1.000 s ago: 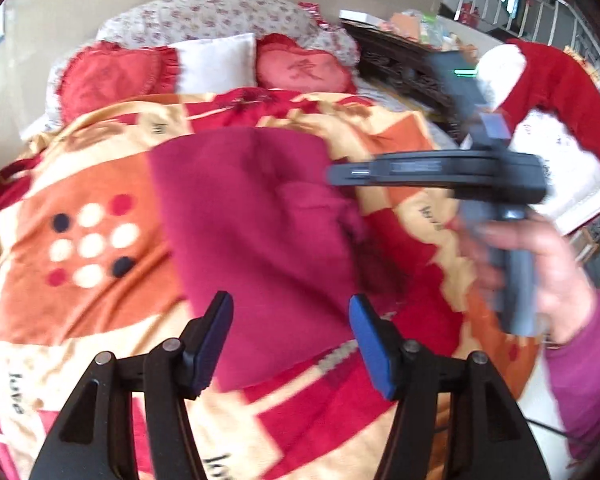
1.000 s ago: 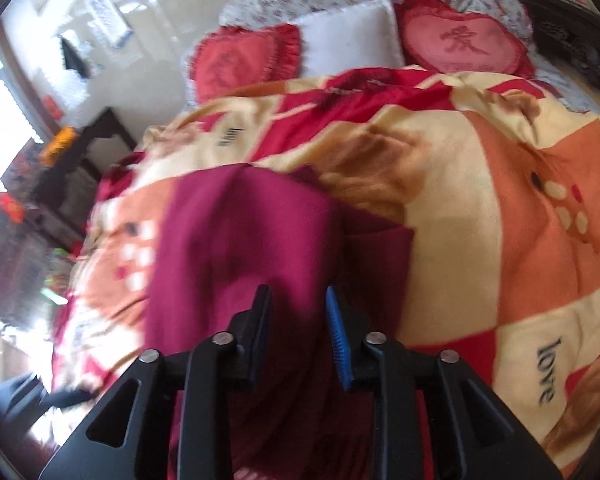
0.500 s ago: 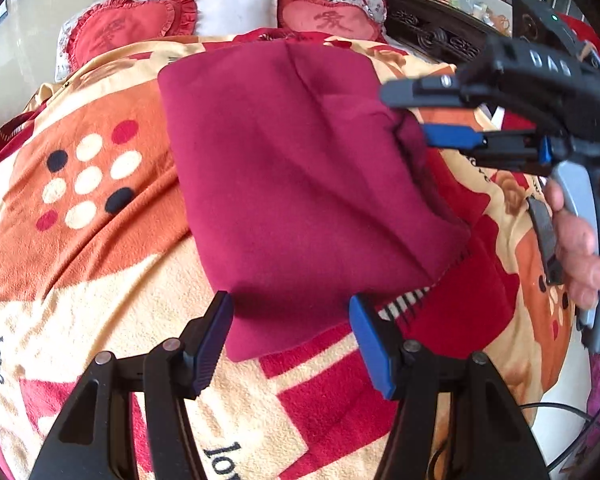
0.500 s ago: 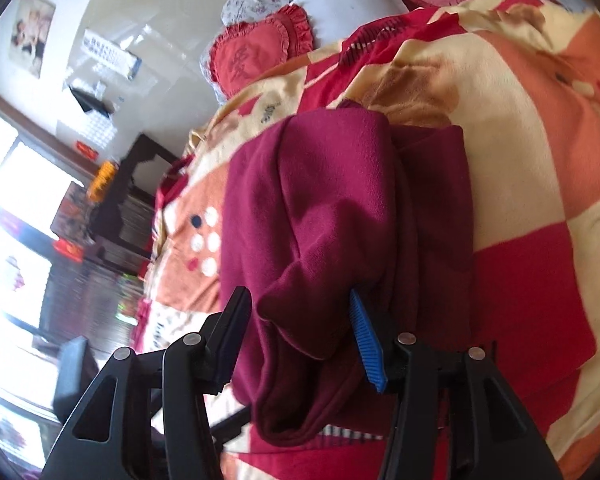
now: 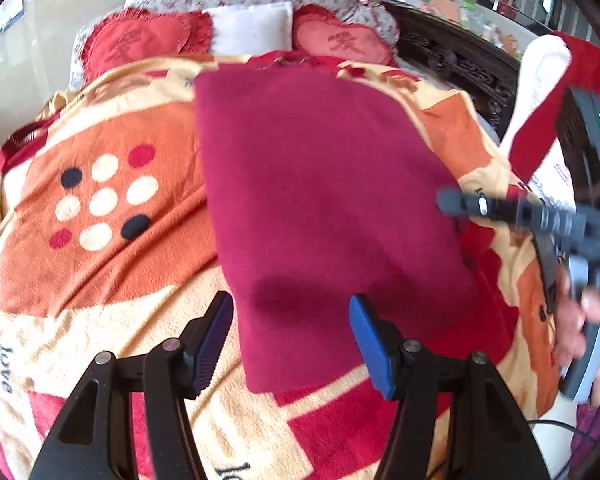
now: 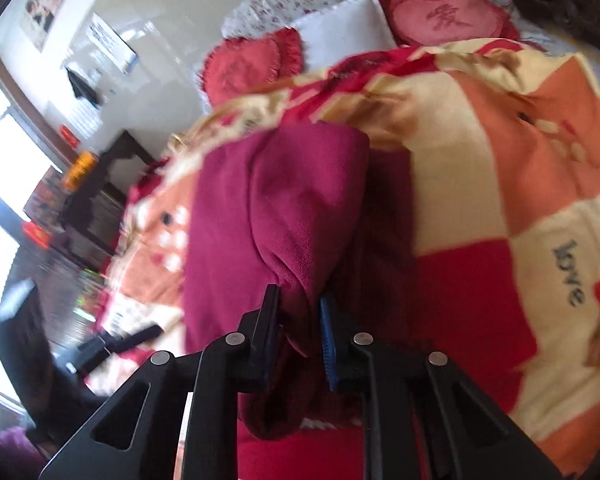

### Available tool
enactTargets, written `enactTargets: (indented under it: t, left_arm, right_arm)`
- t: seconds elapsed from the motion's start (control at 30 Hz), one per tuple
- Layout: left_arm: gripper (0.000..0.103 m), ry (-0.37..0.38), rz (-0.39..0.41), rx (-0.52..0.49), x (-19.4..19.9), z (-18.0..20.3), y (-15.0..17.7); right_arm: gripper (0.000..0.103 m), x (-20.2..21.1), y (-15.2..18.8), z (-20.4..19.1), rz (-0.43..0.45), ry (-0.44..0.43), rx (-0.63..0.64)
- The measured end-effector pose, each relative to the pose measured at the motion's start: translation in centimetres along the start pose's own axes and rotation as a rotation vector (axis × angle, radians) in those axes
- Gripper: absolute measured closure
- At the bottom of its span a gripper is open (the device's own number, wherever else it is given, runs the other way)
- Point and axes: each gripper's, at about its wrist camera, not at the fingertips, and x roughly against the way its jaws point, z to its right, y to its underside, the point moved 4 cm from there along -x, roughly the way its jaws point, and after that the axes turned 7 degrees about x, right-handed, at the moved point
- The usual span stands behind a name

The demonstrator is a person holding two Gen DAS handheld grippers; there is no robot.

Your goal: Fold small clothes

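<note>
A maroon garment (image 5: 320,200) lies folded flat on the patterned blanket (image 5: 100,272) of a bed. My left gripper (image 5: 296,340) hovers open over the garment's near edge, its blue pads on either side of that edge and not touching it. In the left wrist view my right gripper (image 5: 448,202) is blurred at the garment's right edge, with a hand (image 5: 580,316) on its handle. The right wrist view shows my right gripper (image 6: 299,324) shut on a bunched fold of the maroon garment (image 6: 300,208), which rises in a hump just beyond the pads.
Two red heart pillows (image 5: 140,44) and a white pillow (image 5: 252,28) lie at the head of the bed. A dark carved wooden frame (image 5: 452,60) runs along the right side, with a red-and-white garment (image 5: 548,80) draped there. A dark cabinet (image 6: 100,200) stands beyond the bed's far side.
My right gripper's jaws have shut on a fold of the garment and it has shifted toward the garment's right edge. My left gripper has sunk a little over the near edge, still open.
</note>
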Motion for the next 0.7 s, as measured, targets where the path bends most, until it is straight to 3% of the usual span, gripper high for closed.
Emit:
enactTargets:
  t: [0.07, 0.2, 0.4, 0.53, 0.63, 0.7]
  left_arm:
    - [0.039, -0.017, -0.034, 0.024, -1.3, -0.5, 0.3]
    - [0.039, 0.002, -0.051, 0.064, -2.0, -1.0, 0.5]
    - [0.039, 0.004, -0.038, 0.053, -2.2, -0.7, 0.0]
    - [0.039, 0.001, -0.038, 0.058, -2.5, -0.5, -0.2]
    - [0.039, -0.008, -0.04, 0.053, -2.8, -0.4, -0.5]
    - [0.039, -0.01, -0.038, 0.043, -3.0, -0.3, -0.5]
  right_arm:
    - [0.103, -1.3, 1.3, 0.7, -0.035, 0.084, 0.029]
    - [0.101, -1.0, 1.7, 2.1, -0.018, 0.05, -0.042]
    - [0.095, 2.5, -2.6, 0.9, 0.156, 0.097, -0.027]
    - [0.095, -0.4, -5.0, -2.1, 0.105, 0.063, 0.093]
    - [0.095, -3.6, -5.4, -2.9, 0.05, 0.127, 0.173]
    - [0.096, -5.5, -5.4, -1.9, 0.031, 0.227, 0.207]
